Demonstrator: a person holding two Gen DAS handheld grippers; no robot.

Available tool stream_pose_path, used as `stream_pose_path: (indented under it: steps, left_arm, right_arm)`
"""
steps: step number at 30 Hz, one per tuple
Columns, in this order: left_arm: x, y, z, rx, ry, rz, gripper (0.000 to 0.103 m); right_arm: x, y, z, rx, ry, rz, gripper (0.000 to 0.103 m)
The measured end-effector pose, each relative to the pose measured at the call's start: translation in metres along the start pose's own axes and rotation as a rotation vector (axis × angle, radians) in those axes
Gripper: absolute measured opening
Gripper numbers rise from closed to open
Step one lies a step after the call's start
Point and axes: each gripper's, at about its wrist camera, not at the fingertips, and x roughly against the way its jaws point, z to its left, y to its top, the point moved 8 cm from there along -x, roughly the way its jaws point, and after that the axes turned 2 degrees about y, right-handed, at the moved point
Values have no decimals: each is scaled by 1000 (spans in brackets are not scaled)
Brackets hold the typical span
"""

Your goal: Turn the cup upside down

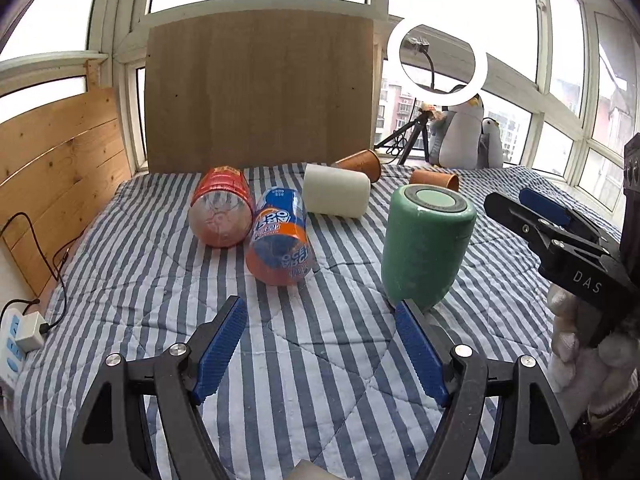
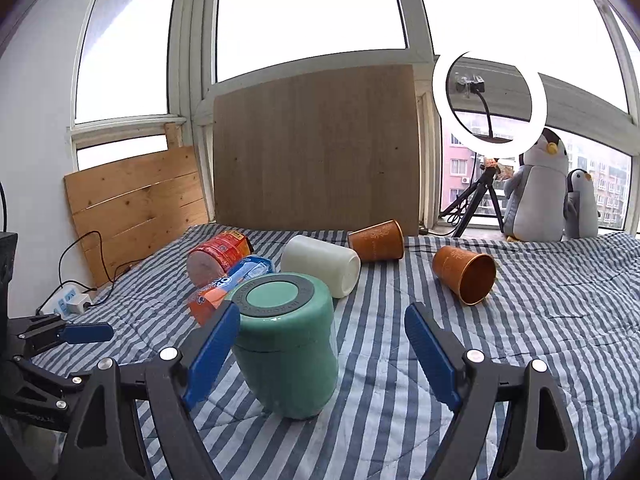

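Left gripper (image 1: 322,354): black frame, ribbed blue pads (image 1: 219,350), silver screws. Right gripper (image 2: 322,354): same build, "DAS" lettering on body; holder's hand (image 1: 568,336) in white glove.

I can't see the green cup's (image 2: 286,344) mouth, it faces down into the bed (image 2: 520,340) | its lower left is hidden behind my right gripper's finger (image 2: 212,354) | power strip (image 1: 14,344) cut off at left frame edge | orange-and-blue bottle (image 2: 230,286) largely hidden behind the cup | base lettering too small to read

Green cup (image 2: 286,344), blue-and-white striped blanket (image 2: 540,340), 2 orange paper cups (image 2: 466,274), white mug (image 2: 320,264).
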Motion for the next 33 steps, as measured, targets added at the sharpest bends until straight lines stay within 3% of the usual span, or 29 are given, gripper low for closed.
stream_pose_path:
  steps: [3,6,8,13,20,33]
  left_arm:
    - [8,16,-8,11,31,-108,87]
    - [10,26,-17,13,47,-181,87]
    - [12,33,-22,-23,118,-261,87]
    - [7,35,-25,-31,153,-349,93]
    - [0,39,8,55,170,-384,97]
    - [4,36,23,68,191,-446,102]
  right_arm:
    - [19,5,-9,6,-84,-74,82]
    - [32,7,-15,17,-141,-121,82]
    - [36,5,-18,11,-148,-136,82]
    - [39,0,-25,-20,-163,-153,82]
    - [42,-1,-20,-1,-181,-184,82]
    - [31,-9,-10,17,-211,-191,86]
